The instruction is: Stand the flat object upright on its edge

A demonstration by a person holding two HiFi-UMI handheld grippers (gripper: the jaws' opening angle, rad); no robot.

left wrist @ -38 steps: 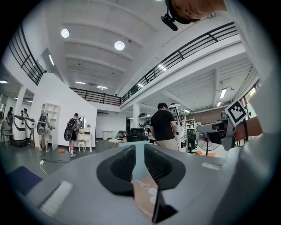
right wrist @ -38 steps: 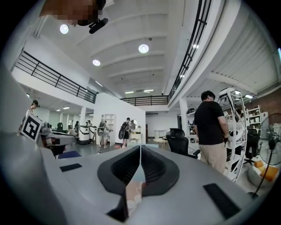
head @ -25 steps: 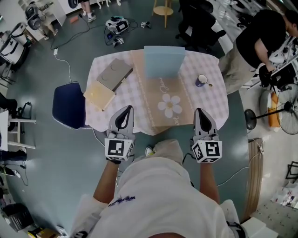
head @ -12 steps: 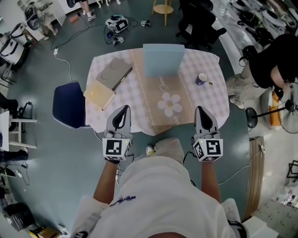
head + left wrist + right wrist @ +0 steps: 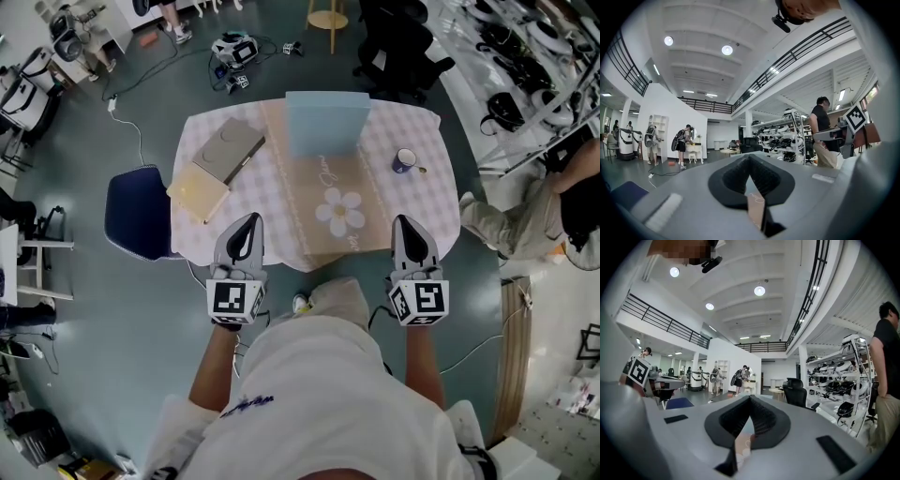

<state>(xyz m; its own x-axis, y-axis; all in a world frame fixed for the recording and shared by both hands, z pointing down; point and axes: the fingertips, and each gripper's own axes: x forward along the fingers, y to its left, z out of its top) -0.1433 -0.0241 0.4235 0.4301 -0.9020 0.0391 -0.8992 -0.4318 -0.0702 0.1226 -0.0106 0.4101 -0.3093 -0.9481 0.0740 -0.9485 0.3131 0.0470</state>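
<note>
A light blue flat board [image 5: 326,122] stands upright on its edge at the far middle of the table, on a tan mat [image 5: 337,211] printed with a white flower. My left gripper [image 5: 249,221] hovers at the table's near edge, left of the mat, shut and holding nothing. My right gripper [image 5: 406,225] is level with it at the mat's right side, also shut and holding nothing. In the left gripper view the left gripper [image 5: 749,157] has its jaws together, with a sliver of the mat below. The right gripper [image 5: 750,399] looks the same in its own view.
The table [image 5: 422,202] has a checked cloth. A grey notebook [image 5: 231,148] and a yellow book [image 5: 199,191] lie at the left, a dark mug [image 5: 405,161] at the right. A blue chair [image 5: 139,214] stands left of the table. A person [image 5: 534,211] is on the right.
The left gripper shifted slightly left, then held still. The right gripper stayed put. The person at the right moved away from the table toward the frame's right edge.
</note>
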